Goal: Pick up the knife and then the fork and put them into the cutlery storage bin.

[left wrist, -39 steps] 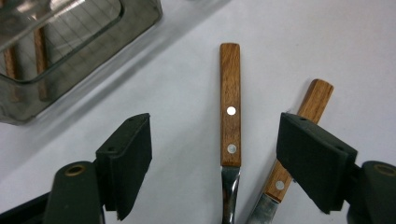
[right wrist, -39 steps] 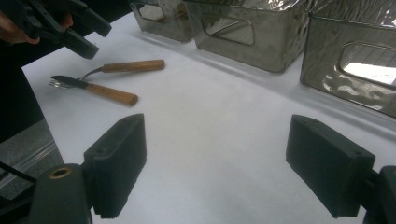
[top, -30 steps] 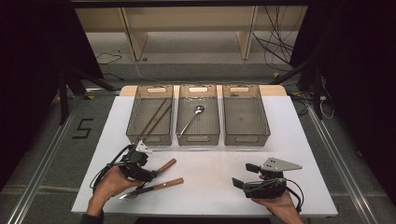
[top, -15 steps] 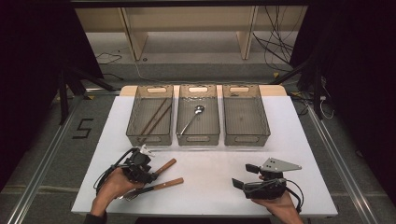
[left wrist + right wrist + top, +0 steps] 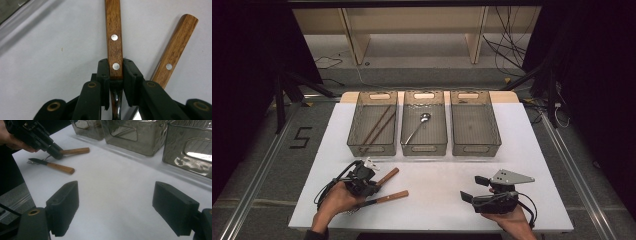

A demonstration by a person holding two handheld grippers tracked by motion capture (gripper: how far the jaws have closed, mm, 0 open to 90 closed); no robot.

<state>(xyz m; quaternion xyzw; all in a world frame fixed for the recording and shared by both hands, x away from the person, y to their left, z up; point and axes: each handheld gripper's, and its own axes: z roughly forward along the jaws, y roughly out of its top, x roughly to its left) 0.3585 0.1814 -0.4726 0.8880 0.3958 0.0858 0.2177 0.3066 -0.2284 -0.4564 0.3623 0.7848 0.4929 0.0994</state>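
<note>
Two wooden-handled utensils lie at the front left of the white table (image 5: 437, 200). The farther utensil (image 5: 388, 176) has a riveted handle (image 5: 114, 37). My left gripper (image 5: 372, 185) has just been closing its jaws, and its pads now press that handle from both sides (image 5: 115, 65). The utensil's metal end is hidden under the gripper. Just beside it lies a fork (image 5: 384, 197) with a wooden handle (image 5: 175, 57), its tines showing in the right gripper view (image 5: 32, 161). My right gripper (image 5: 473, 189) rests at the front right, open with nothing between its jaws (image 5: 125, 210).
Three clear bins stand in a row at mid-table. The left bin (image 5: 357, 125) holds chopsticks (image 5: 377, 125), the middle bin (image 5: 443, 125) holds a metal spoon (image 5: 418, 126), and the right bin (image 5: 475, 125) has nothing inside. Bare white table lies between the two grippers.
The left gripper's jaws have come together around the farther utensil's wooden handle, and that hand has shifted slightly. The right gripper has stayed where it was.
</note>
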